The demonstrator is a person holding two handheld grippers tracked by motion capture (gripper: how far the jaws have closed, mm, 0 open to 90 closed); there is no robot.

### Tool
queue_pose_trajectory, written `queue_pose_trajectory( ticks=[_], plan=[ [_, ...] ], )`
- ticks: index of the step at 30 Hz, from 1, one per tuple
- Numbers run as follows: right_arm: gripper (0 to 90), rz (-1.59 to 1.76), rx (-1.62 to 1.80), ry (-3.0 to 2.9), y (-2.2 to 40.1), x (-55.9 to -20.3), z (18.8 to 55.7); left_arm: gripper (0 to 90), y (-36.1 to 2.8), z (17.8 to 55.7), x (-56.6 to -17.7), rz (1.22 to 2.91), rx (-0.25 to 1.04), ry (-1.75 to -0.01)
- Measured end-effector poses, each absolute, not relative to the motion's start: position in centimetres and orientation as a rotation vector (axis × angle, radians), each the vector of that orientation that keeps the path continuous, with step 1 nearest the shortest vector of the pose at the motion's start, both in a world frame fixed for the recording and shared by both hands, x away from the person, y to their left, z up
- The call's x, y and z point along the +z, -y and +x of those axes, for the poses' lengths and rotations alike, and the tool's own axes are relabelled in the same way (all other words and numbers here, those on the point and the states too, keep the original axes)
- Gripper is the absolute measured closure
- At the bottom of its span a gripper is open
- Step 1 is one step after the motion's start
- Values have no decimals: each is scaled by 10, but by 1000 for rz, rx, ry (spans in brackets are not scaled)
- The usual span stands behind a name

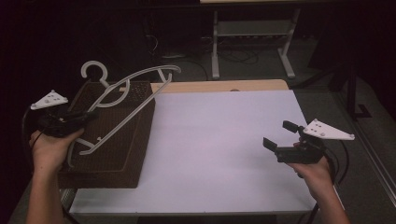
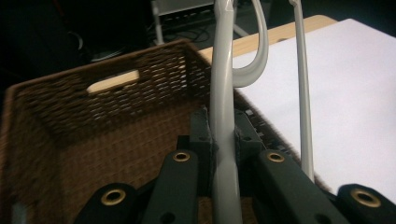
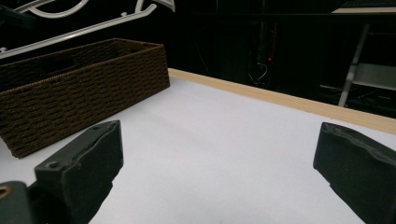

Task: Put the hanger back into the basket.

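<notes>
A pale grey plastic clothes hanger [image 1: 122, 100] is held tilted above a dark brown wicker basket [image 1: 133, 154] at the table's left side. My left gripper [image 1: 91, 114] is shut on one arm of the hanger [image 2: 223, 116], over the basket's open inside [image 2: 93, 135]. The hanger's hook [image 1: 92, 71] points to the far left, past the basket's back edge. My right gripper [image 1: 280, 134] hovers open above the table's right side, with nothing between its jaws. From there the basket [image 3: 70, 93] lies off to the left, with the hanger [image 3: 84, 21] above it.
The table carries a white sheet [image 1: 219, 144] with a strip of bare wood [image 1: 219, 86] along its far edge. Beyond the table, on a dark floor, stands a grey metal frame [image 1: 252, 42] with cables around it.
</notes>
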State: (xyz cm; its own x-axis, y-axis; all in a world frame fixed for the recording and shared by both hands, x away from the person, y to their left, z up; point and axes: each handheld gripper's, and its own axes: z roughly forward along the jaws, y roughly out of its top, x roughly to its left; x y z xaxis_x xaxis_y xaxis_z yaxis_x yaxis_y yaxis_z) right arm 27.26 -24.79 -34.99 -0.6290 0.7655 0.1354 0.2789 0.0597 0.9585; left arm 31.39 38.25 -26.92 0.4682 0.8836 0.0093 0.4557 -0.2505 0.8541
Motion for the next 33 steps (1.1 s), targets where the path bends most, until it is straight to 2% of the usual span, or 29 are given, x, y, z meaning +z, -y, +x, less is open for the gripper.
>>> queue_pose_trajectory(
  ticks=[21,33],
  plan=[
    [10,1042,1590,-1930,248,-350,274,824,-443,314,-279,1898,730,-1282],
    [10,1048,1591,-1922,249,-349,274,823,-453,323,-293,1963,739,-1337]
  ],
)
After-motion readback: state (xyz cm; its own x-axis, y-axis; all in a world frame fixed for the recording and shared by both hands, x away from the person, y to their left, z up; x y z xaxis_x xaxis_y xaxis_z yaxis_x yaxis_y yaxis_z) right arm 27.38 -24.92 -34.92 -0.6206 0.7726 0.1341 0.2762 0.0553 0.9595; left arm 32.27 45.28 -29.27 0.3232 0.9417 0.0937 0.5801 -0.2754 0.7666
